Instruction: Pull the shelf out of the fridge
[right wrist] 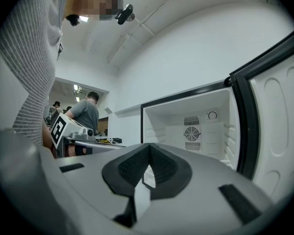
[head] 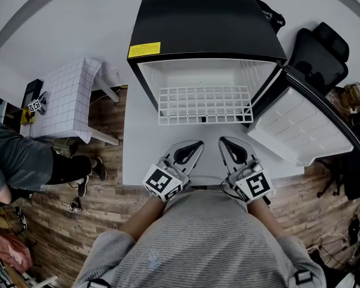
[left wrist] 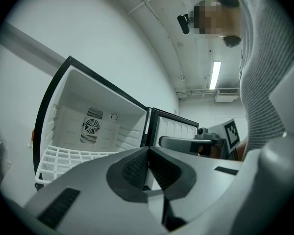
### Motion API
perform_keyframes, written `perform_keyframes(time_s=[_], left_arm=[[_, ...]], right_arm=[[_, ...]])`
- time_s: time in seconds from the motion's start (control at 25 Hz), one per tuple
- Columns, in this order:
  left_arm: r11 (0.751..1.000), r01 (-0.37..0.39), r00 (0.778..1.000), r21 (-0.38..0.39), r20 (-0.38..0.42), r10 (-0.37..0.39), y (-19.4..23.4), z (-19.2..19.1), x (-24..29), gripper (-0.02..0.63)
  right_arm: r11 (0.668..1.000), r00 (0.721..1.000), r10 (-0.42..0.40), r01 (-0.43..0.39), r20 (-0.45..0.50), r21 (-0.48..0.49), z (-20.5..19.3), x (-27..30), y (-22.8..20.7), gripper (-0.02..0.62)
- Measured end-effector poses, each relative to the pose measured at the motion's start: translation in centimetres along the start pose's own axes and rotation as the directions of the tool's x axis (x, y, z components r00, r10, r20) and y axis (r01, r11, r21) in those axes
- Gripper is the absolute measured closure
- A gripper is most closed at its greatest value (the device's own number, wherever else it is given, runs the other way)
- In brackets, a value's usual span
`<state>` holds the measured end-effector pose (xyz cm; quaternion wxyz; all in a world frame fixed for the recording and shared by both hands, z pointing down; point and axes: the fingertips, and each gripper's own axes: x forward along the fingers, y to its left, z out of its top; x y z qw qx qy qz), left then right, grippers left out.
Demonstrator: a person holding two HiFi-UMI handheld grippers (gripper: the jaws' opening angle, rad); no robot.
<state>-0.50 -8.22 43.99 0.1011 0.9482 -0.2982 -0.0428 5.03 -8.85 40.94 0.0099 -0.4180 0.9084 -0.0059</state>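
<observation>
Resting side by side at lower centre of the head view, the left gripper [head: 197,144] and right gripper [head: 225,141] are both sitting with jaws pressed together, gripping nothing. Above them, the white wire shelf [head: 204,105] is lying inside the open black compact fridge [head: 204,23], its front edge at the cabinet's mouth.

Shelf [left wrist: 63,156] front hidden behind left hand-held gripper [left wrist: 148,153]; fridge door [right wrist: 279,131] cut off; far bystanders [right wrist: 85,114] perhaps three.
</observation>
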Motion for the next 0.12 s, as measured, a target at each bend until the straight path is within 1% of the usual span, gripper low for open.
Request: perform_keyframes(time_s=[0.12], left_arm=[[1.000,-0.005,1.000,0.003,-0.004,0.005,0.12,-0.01,-0.01,0.595]], right_arm=[[1.000,1.000,0.000,0.000,0.000,-0.002,-0.02,0.06,-0.04,0.583]])
